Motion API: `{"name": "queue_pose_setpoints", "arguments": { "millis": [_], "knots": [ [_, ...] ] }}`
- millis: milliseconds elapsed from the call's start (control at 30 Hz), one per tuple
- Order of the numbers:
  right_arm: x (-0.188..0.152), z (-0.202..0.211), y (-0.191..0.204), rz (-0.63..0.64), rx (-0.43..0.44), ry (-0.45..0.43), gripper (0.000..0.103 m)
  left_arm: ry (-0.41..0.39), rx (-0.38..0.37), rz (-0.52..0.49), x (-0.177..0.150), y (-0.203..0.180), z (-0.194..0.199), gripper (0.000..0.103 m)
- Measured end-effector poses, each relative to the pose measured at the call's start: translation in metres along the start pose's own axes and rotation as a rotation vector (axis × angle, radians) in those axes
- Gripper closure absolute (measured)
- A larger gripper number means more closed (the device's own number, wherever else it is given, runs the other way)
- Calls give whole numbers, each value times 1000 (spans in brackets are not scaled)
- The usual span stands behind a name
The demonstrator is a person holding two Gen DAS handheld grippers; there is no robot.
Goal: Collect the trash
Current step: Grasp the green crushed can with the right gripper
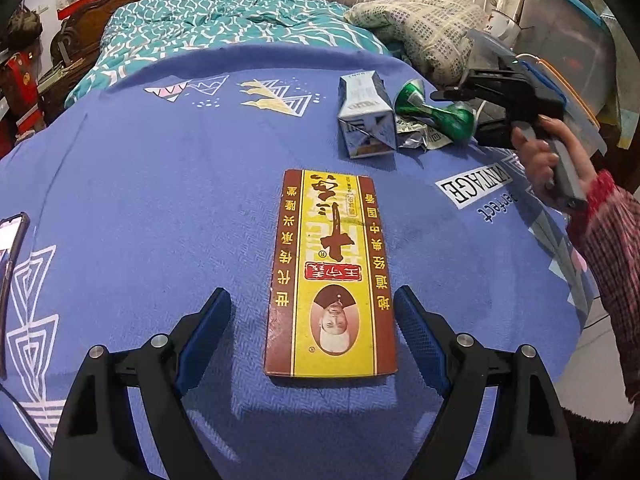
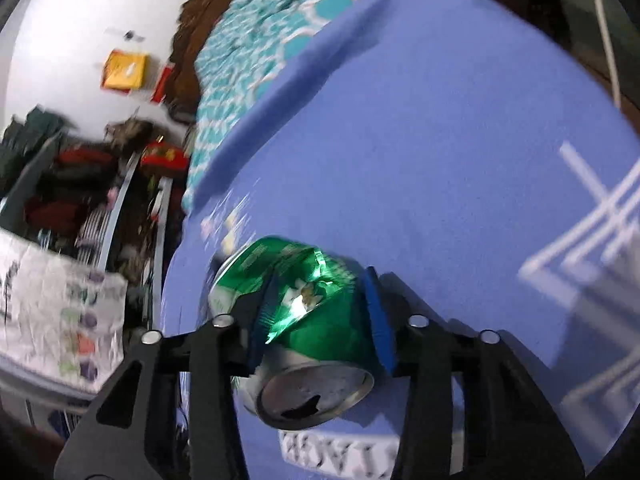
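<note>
A flat red and yellow box [image 1: 332, 264] lies on the blue bedspread [image 1: 160, 200]. My left gripper [image 1: 313, 292] stands open astride its near end, pads clear of the sides. Farther back lie a silver-blue carton [image 1: 366, 116], a crumpled wrapper [image 1: 420, 136] and a dented green can [image 1: 436, 110]. A hand [image 1: 540, 160] in a plaid sleeve holds my right gripper [image 1: 450, 98] at the can. In the right wrist view the green can [image 2: 304, 300] sits crosswise between the blue pads of my right gripper [image 2: 312, 288], which press on its crushed middle.
A phone [image 1: 12, 248] lies at the bedspread's left edge. A teal quilt [image 1: 220, 20] and a patterned pillow [image 1: 432, 28] lie behind the trash. A clear storage bin [image 1: 568, 40] stands at the right. A white printed bag [image 2: 52, 312] hangs beside the bed.
</note>
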State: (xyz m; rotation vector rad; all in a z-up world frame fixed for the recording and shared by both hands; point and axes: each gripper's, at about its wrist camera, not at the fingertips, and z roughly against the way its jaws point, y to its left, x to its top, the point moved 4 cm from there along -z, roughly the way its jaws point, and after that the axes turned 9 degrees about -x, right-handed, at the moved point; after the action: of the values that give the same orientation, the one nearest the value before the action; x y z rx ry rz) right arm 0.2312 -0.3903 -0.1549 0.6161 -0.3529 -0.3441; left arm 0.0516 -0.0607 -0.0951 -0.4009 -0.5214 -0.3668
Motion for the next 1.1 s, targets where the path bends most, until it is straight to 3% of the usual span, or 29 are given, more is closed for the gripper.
{"name": "queue_pose_setpoints", "arguments": {
  "millis": [233, 367, 467, 567, 767, 833, 967, 1033, 1100],
  "knots": [
    [-86, 31, 50, 151, 132, 58, 63, -13, -7, 15, 0, 6, 5, 24],
    [-76, 60, 23, 80, 103, -74, 63, -19, -17, 18, 1, 7, 7, 24],
    [-68, 66, -1, -7, 114, -88, 63, -21, -21, 13, 0, 5, 8, 24],
    [-74, 64, -7, -2, 119, -55, 63, -22, -20, 13, 0, 5, 8, 24],
    [-90, 56, 34, 101, 180, -44, 61, -15, -8, 13, 0, 5, 6, 24],
    [-91, 66, 51, 164, 193, -44, 52, -13, -6, 9, 1, 4, 6, 24],
    [-103, 63, 79, 318, 104, 21, 53, -8, -9, 2, 2, 3, 3, 28],
    [-113, 52, 89, 392, 11, 76, 70, 2, -16, 3, 1, 1, 0, 32],
    [-126, 45, 91, 452, -95, 110, 72, 6, -17, 6, -1, 2, -1, 36]
  ]
}}
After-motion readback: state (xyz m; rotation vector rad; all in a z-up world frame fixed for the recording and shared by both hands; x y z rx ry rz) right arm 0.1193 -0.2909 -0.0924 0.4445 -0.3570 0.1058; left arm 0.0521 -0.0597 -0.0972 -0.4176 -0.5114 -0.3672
